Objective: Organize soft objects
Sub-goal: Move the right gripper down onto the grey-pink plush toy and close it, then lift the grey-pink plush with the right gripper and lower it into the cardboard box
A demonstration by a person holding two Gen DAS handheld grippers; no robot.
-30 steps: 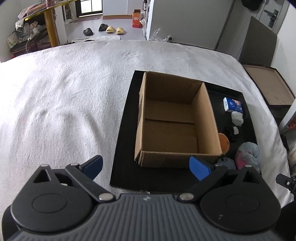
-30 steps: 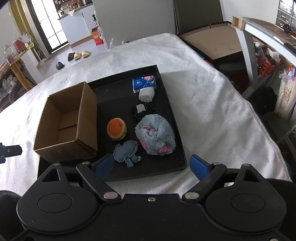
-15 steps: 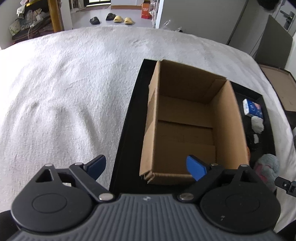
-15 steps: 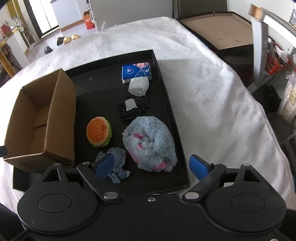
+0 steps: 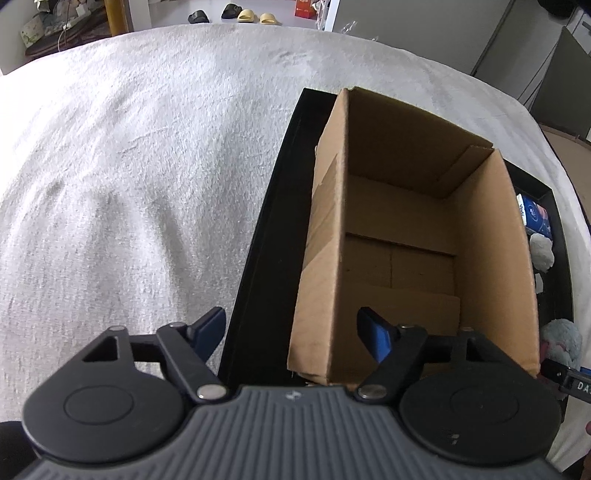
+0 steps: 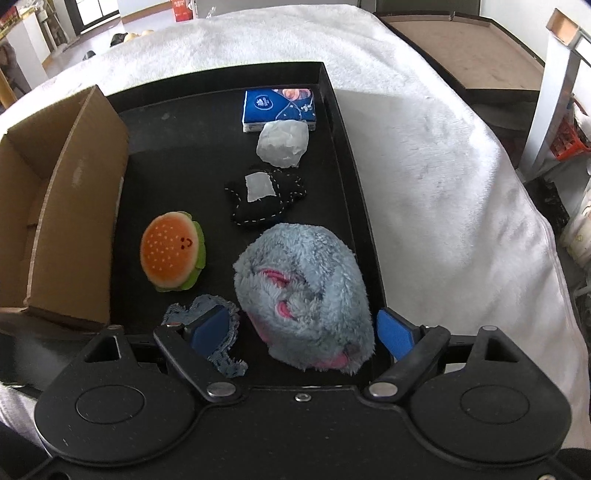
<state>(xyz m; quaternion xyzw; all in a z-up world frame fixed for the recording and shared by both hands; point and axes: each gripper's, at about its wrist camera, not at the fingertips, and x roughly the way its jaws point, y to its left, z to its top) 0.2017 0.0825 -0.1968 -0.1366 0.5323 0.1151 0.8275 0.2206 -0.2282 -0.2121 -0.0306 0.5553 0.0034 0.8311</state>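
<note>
An open, empty cardboard box [image 5: 406, 258] stands at the left end of a black tray [image 6: 347, 147]. My left gripper [image 5: 291, 332] hovers over the box's near left corner. Its jaws are closing, the left wall runs between them, and the pads stay clear of it. On the tray lie a burger plush [image 6: 171, 254], a denim scrap [image 6: 207, 314], a black stitched pouch [image 6: 266, 199], a white crumpled wad [image 6: 282, 144], a blue tissue pack [image 6: 279, 107] and a fluffy grey-blue plush [image 6: 303, 284]. My right gripper [image 6: 303, 328] straddles the near end of the fluffy plush. Its jaws are closing and its pads are not visibly pressing.
The tray rests on a table under a white fleecy cover [image 5: 129, 184]. The cover drops off at the right edge [image 6: 535, 240]. A brown board [image 6: 461, 48] and a metal post [image 6: 554, 92] stand beyond it. Several shoes [image 5: 243, 14] lie on the far floor.
Both grippers have sunk toward the tray. The left one moved over the box's near left corner and its jaws narrowed. The right one came down around the fluffy plush.
</note>
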